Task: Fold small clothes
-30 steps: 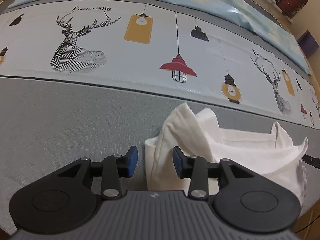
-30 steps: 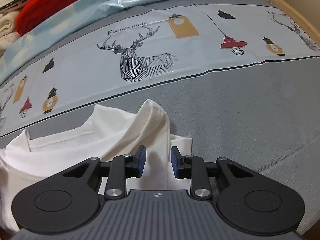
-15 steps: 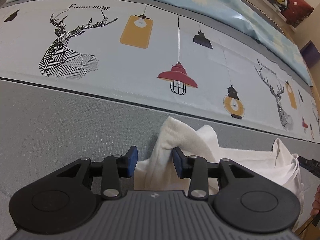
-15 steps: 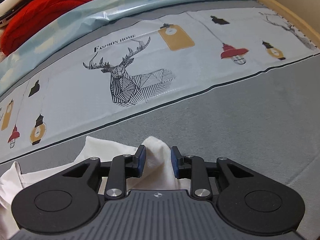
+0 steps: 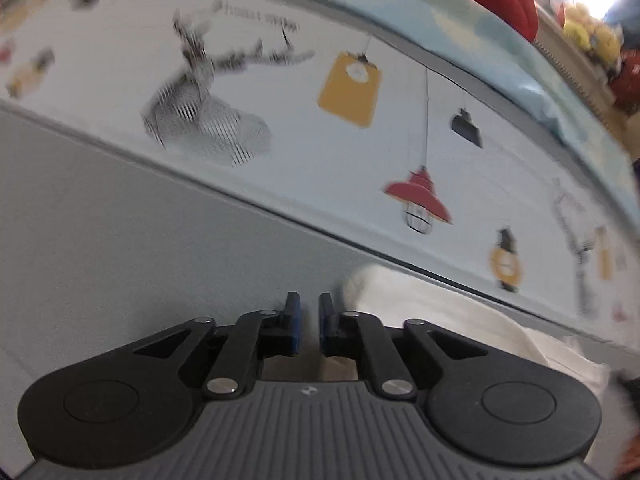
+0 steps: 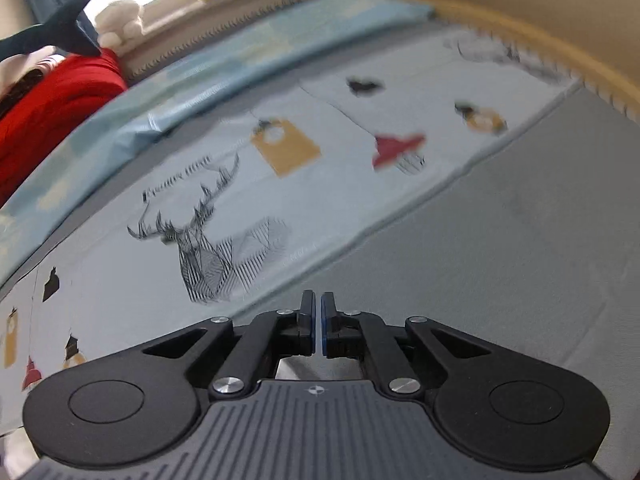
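Fingers on the left gripper [image 5: 309,322] sit nearly closed, gripping nothing, white garment [image 5: 448,312] just right of them. Right gripper [image 6: 317,322] is clenched over the bed's grey sheet [image 6: 500,264].

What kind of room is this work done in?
Most likely a bedroom: the surface is a bed with a printed bedsheet, folded red bedding lies behind, and soft toys sit beyond.

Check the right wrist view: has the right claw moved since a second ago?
Yes. The right claw has lifted and swung right: the deer print, earlier above it, now sits lower left, and the white garment has left view.
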Demonstrator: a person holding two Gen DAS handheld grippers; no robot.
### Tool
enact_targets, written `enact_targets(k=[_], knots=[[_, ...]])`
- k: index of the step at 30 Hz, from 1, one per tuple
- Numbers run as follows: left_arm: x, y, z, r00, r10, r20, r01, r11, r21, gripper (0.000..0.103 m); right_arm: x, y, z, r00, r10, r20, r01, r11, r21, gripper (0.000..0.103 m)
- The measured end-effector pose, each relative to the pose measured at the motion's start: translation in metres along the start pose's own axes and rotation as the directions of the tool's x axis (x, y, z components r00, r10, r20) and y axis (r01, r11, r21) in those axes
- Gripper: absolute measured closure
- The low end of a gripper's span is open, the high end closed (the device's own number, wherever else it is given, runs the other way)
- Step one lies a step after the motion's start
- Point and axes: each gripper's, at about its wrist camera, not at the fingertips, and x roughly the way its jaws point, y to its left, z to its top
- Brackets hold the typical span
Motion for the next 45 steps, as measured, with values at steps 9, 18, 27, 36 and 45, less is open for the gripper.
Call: enact_targets(k=[9,18,27,36,45], knots=[[0.008,-0.017,-0.013,0.999,0.001,-0.042,0.004,0.993,0.116,0.069,0.024,0.011,-0.015,0.98,0.058,-0.192,-0.073,0.995,-0.071,0.063],[0.001,-0.021,-0.013,1.0,-0.005,0.017,0.002,0.987,0.161,0.103,-0.013,0.018,-0.004,0.996,0.064,0.064,-0.057,0.994,-0.098,0.103],[-0.001,-0.008,-0.016,0.993,-0.047,-0.105,0.063,0.986,0.156,0.05,-0.006,0.011,-0.012,0.989,0.072,-0.126,-0.094,0.978,-0.185,0.089],[0.005,0.001,-0.038,0.972,-0.081,-0.221,0.147,0.942,0.301,0.047,-0.025,-0.008,-0.03,0.979,0.016,-0.205,-0.075,0.956,-0.282,0.069],[0.027,-0.019,-0.056,0.958,-0.074,-0.278,0.183,0.902,0.391,0.058,-0.134,0.0,-0.025,0.993,0.111,0.048,-0.091,0.949,-0.301,0.069]])
